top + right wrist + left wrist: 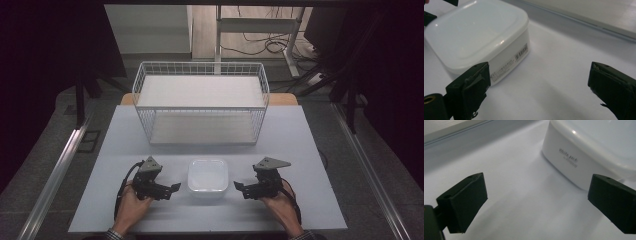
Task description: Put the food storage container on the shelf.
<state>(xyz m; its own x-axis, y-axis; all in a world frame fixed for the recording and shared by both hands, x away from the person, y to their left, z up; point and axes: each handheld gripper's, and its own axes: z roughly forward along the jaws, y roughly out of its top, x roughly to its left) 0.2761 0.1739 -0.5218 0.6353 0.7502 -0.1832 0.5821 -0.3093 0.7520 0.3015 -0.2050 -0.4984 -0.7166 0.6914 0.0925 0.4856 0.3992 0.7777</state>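
1. Meanwhile, a white lidded container (208,176) is sitting on the pale table (310,200), on the person's side of the white wire basket (201,100) and well apart from it.
2. Flanking the container, the left gripper (172,188) and the right gripper (237,187) are hovering just beside its two opposite sides, neither one touching it.
3. Seen from the left gripper view, the container (584,157) is lying ahead and off to one side, its lid seated, while the left gripper (536,202) is showing its jaws spread wide with bare table between them.
4. Seen from the right gripper view, the right gripper (539,92) is likewise gaping, one jaw close to the labelled wall of the container (479,37), nothing pinched.
5. Judging from this, the work is only beginning: both claws are lining up on the container, and the grasp, the lift and any move toward the basket are all remaining to be done.
6. Inside the basket, both shelves are standing bare.
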